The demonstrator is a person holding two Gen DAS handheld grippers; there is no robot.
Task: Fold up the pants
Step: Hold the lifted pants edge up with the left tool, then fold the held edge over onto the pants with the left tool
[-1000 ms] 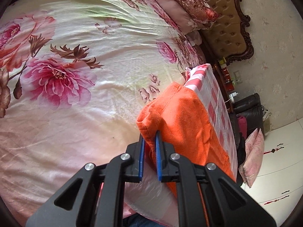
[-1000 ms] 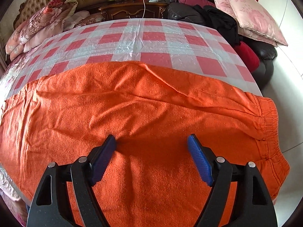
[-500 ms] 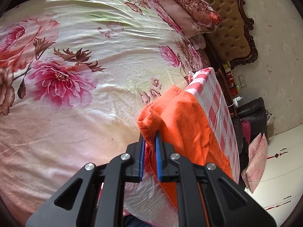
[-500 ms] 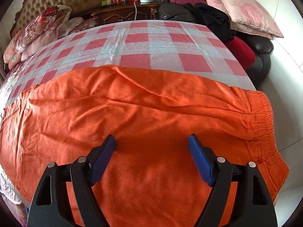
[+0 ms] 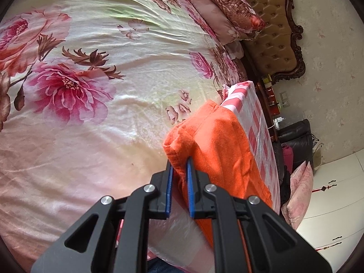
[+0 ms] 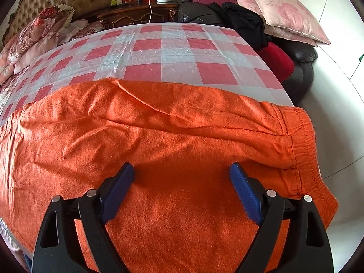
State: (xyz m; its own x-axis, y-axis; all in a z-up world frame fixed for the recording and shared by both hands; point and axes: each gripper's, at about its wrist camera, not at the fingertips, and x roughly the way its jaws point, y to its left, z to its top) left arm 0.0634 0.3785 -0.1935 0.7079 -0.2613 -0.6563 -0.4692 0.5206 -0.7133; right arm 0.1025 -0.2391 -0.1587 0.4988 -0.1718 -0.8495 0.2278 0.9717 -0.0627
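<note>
Left wrist view: the left tool (image 5: 179, 165), its blue pads nearly together, pinches the hem end of the orange pants (image 5: 216, 141) at the near corner of the counter (image 5: 259, 122), which is covered in a red-and-white checked plastic sheet. The cloth hangs over the counter's edge, beside a bed (image 5: 102, 91) spread with a floral quilt. Pillows (image 5: 227, 6) lie against a tufted headboard (image 5: 273, 34).

Right wrist view: the right tool (image 6: 182, 170) stands wide apart, its jaws having just opened further, the fingers (image 6: 119, 182) resting down on the pants (image 6: 159, 136) and gripping nothing. The pants lie lengthwise across the counter's (image 6: 173, 47) near half, elastic waistband (image 6: 302, 150) at the right edge. A nightstand (image 6: 141, 16) and a dark sofa (image 6: 300, 54) piled with cushions stand behind.
</note>
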